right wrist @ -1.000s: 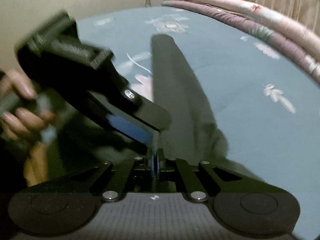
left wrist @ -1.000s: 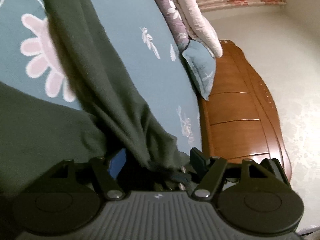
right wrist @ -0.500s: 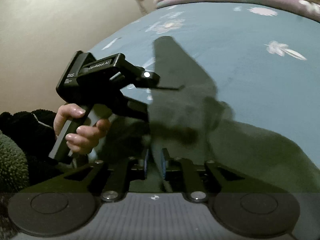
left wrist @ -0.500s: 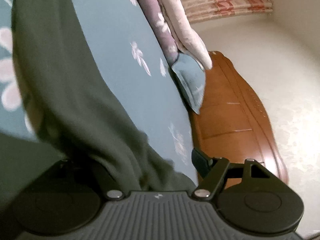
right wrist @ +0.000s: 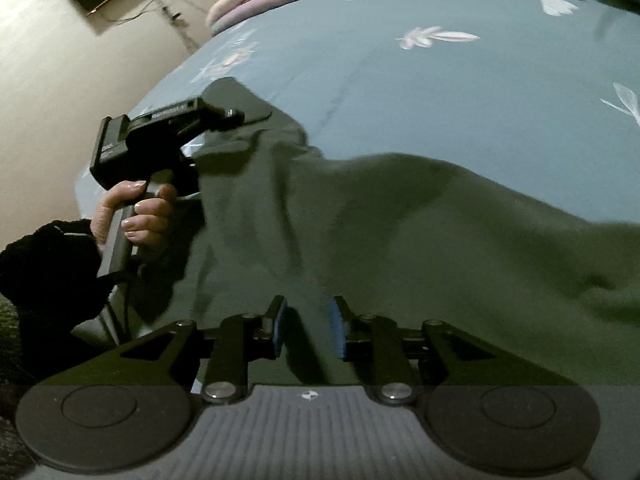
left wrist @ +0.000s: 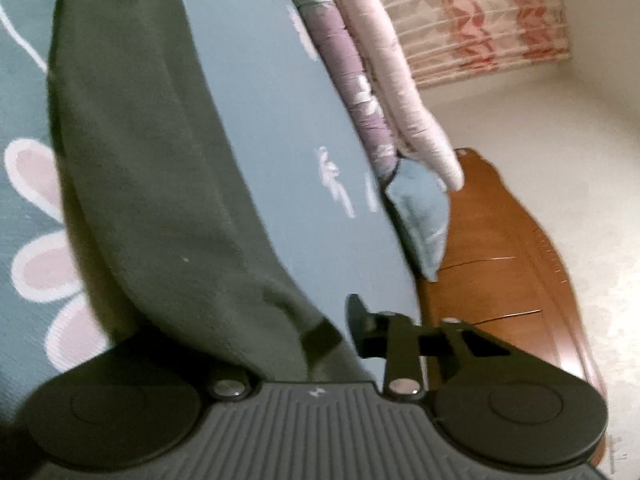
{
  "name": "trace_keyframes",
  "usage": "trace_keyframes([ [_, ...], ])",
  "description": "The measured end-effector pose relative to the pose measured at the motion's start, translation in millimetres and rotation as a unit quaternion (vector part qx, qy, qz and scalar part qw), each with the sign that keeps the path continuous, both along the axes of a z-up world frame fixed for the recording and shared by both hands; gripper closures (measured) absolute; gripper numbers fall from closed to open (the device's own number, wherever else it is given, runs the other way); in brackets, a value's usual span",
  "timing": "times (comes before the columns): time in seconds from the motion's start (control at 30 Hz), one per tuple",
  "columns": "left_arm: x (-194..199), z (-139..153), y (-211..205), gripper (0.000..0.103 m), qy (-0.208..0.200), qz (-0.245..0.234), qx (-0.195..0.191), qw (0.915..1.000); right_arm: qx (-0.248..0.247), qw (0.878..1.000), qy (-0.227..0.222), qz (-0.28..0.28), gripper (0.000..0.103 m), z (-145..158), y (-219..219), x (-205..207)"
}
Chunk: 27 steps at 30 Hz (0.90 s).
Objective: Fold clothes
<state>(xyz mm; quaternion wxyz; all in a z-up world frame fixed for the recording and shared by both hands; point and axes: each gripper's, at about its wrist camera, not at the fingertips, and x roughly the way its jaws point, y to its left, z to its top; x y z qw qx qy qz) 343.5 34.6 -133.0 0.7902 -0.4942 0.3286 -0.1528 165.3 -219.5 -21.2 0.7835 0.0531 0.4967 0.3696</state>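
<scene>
While its two blue-padded fingers stand apart with nothing pinched between them, the right hand-held gripper (right wrist: pixel 308 330) hovers just over the dark green garment (right wrist: pixel 400 240), whose cloth fills the view beyond the gap. The garment lies spread on the bed (right wrist: pixel 440 92), rumpled into soft folds near the middle and running out flat toward the far side, where one narrow part reaches onto the blue-green sheet printed with pale leaves and flowers.

To the left in that view the left hand-held gripper (right wrist: pixel 256 114) points across the garment, its tip low over the cloth's far edge; a hand (right wrist: pixel 136 216) in a black fuzzy sleeve (right wrist: pixel 48 264) grips its handle. From its own camera, the garment (left wrist: pixel 152 168) drapes over the left finger and hides it, so only the right finger (left wrist: pixel 360 320) shows, standing clear of the cloth. Whether this gripper pinches the fabric or is spread open, I cannot tell.

Beyond the garment the sheet (left wrist: pixel 272 128) carries a large pink flower print at the left. Rolled quilts (left wrist: pixel 360 80) in purple and pale pink lie along the bed's far side, with a blue pillow (left wrist: pixel 420 216) at their end. A wooden bed frame (left wrist: pixel 500 272) borders the mattress, a pale floor lies past it, and a patterned curtain (left wrist: pixel 480 20) hangs behind.
</scene>
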Motion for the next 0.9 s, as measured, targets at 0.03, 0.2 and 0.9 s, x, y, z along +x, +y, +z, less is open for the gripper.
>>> trace_keyframes([
  [0.03,-2,5,0,0.088,-0.001,0.003,0.012,0.9999,0.000,1.000,-0.001,-0.006,0.071,1,-4,-2],
  [0.2,-19,46,-3,0.096,-0.026,0.017,0.082,0.9961,0.000,0.999,-0.001,-0.041,0.066,2,-36,-6],
  [0.9,-112,147,-34,0.098,-0.044,0.024,0.243,0.9687,0.139,0.938,0.082,-0.307,0.049,-33,-207,-62],
])
